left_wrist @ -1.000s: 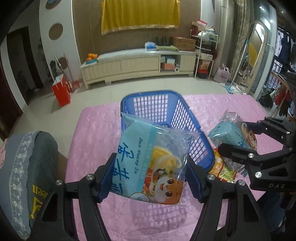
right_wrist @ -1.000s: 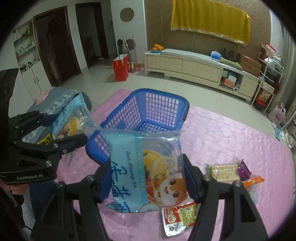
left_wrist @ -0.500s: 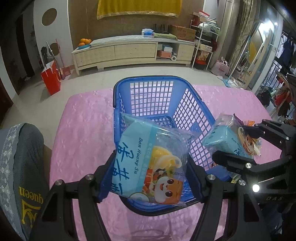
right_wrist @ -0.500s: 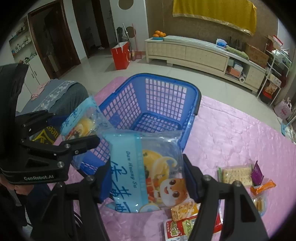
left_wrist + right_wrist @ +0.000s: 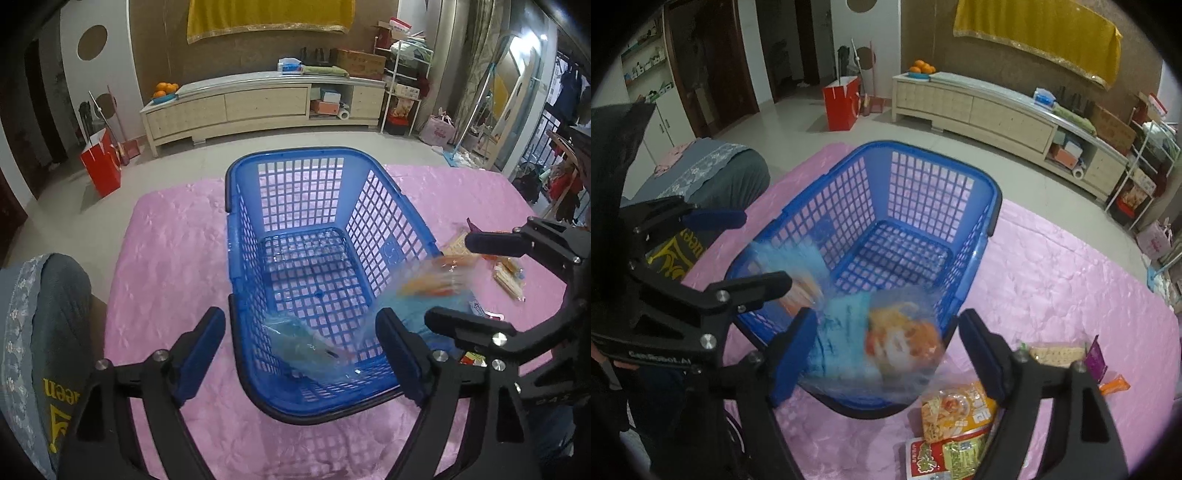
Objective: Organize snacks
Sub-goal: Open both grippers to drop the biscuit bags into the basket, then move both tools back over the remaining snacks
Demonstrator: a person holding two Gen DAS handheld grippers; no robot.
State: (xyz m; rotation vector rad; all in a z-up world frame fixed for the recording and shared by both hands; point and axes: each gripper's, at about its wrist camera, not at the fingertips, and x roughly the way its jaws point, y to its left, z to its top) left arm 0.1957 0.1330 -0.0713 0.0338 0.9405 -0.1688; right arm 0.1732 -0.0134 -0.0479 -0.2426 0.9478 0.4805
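- Black plastic arms with blue pads fill the bottom of both wrist views; the left gripper (image 5: 301, 349) has its jaws opening, spread wide, where half a second ago they clamped a pale blue snack packet.
- That left packet (image 5: 308, 350) now shows as a blur at lower centre of the left view, free of both pads, inside the near end of the blue basket (image 5: 255, 206).
- The right gripper (image 5: 884, 350) has its jaws opening too. Its own pale blue packet (image 5: 882, 339), smeared with motion, sits between the pads at lower centre of the right view without either pad pressing on it, over the basket's near rim.
- Whether either packet has landed on the basket floor I cannot tell; the blur suggests both are dropping.
- Both packets are released together, so I judge two snacks are as good as stored.
- More snacks lie on the pink cloth (image 5: 1052, 266) at lower right of the right view: a red and yellow packet (image 5: 947, 458), a yellow noodle packet (image 5: 955, 408), crackers (image 5: 1058, 354), a purple sachet (image 5: 1095, 360) and an orange one (image 5: 1113, 386). These are left to gather.
- Beyond the basket, in the upper part of both views, stand a red paper bag (image 5: 842, 107) and a long cream cabinet (image 5: 258, 107).
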